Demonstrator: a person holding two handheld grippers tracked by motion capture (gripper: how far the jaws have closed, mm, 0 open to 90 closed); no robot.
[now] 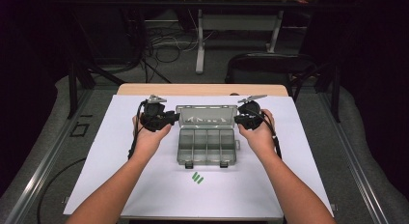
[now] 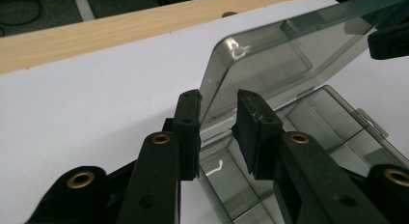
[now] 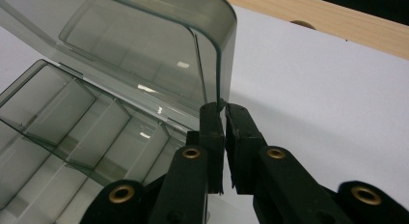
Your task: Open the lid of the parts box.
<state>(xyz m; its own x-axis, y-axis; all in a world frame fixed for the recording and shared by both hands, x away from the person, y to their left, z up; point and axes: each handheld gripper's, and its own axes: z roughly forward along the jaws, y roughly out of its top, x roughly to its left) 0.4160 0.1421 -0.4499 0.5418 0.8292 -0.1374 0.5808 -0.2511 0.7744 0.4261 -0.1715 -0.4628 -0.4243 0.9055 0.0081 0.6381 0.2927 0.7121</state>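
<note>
A smoky clear compartment box [image 1: 207,147] lies open in the middle of the white sheet, its lid [image 1: 207,115] standing up at the back. My left gripper [image 1: 174,117] is at the lid's left edge. In the left gripper view its fingertips [image 2: 217,101] straddle the lid [image 2: 270,60] with a gap on one side, so it is open. My right gripper [image 1: 237,119] is at the lid's right edge. In the right gripper view it [image 3: 222,108] is pinched shut on the lid's rim [image 3: 226,55]. The empty compartments [image 3: 62,122] sit below.
Three small green pieces [image 1: 197,177] lie on the white sheet [image 1: 120,137] in front of the box. The wooden table edge [image 1: 202,89] runs behind the sheet. A black chair [image 1: 270,67] stands beyond the table, with cables on the floor.
</note>
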